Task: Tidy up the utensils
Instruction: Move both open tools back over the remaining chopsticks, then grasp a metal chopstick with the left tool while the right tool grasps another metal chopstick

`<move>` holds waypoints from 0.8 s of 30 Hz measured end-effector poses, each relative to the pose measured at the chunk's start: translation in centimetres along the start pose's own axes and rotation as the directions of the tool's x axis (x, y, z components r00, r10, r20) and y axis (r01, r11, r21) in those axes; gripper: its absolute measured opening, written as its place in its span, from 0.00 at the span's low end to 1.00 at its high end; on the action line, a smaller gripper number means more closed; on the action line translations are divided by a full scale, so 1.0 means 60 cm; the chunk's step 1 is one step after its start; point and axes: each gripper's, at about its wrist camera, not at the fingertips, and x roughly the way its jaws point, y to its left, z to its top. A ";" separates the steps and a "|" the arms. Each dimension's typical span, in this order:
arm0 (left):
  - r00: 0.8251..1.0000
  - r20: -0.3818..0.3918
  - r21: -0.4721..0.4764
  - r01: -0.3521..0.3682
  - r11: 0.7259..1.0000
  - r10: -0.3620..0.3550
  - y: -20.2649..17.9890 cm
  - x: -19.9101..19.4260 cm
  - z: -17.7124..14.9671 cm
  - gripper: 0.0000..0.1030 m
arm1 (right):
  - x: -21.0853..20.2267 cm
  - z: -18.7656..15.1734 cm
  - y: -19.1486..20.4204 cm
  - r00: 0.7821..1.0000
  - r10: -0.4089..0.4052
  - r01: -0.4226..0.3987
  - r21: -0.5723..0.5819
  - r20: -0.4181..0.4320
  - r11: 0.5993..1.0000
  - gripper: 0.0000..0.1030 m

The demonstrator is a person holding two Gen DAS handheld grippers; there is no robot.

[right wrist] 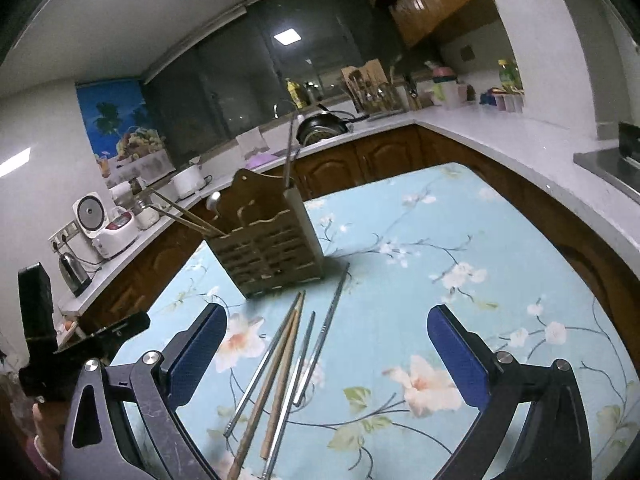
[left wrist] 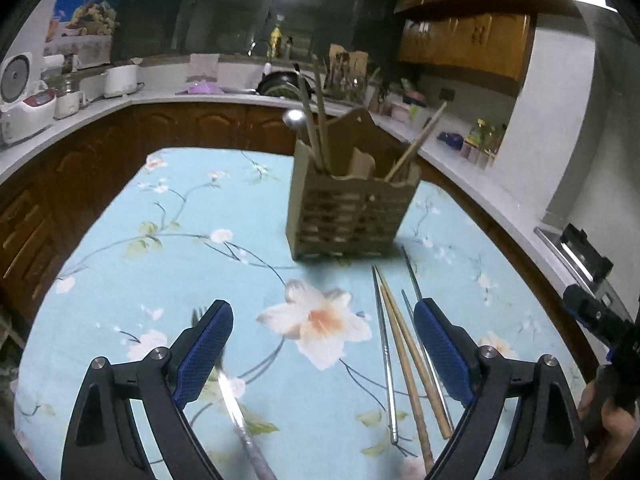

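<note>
A brown slatted utensil holder (left wrist: pixel 352 208) stands on the floral tablecloth (left wrist: pixel 160 264), with chopsticks and a spoon upright in it; it also shows in the right wrist view (right wrist: pixel 268 248). Several wooden and metal chopsticks (left wrist: pixel 404 360) lie loose on the cloth in front of it, under the right finger of my left gripper (left wrist: pixel 324 320). A metal fork (left wrist: pixel 236 404) lies beside the left finger. My left gripper is open and empty. My right gripper (right wrist: pixel 328 328) is open and empty above the same chopsticks (right wrist: pixel 288 364).
A white kitchen counter (left wrist: pixel 120 104) with wooden cabinets wraps around the table, carrying rice cookers (left wrist: pixel 24 100), a pan (left wrist: pixel 280 84) and jars. The other hand-held gripper (left wrist: pixel 600 316) shows at the right edge.
</note>
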 end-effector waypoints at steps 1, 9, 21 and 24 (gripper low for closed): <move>1.000 -0.009 0.004 0.005 1.000 -0.005 -0.004 0.002 0.001 0.89 | 0.001 0.001 -0.002 1.000 -0.002 0.002 0.004 -0.002 1.000 0.98; 0.996 -0.087 0.049 0.004 0.999 0.000 -0.021 0.039 0.014 0.79 | 0.034 0.011 -0.016 0.999 0.010 -0.009 0.030 -0.037 1.000 0.98; 0.962 -0.274 0.126 0.052 0.991 -0.016 -0.065 0.154 0.015 0.52 | 0.147 0.010 -0.042 0.978 0.017 -0.004 0.062 -0.207 0.998 0.47; 0.947 -0.321 0.159 0.049 0.986 0.005 -0.081 0.191 0.014 0.41 | 0.163 0.008 -0.047 0.974 0.020 -0.005 0.067 -0.226 0.998 0.46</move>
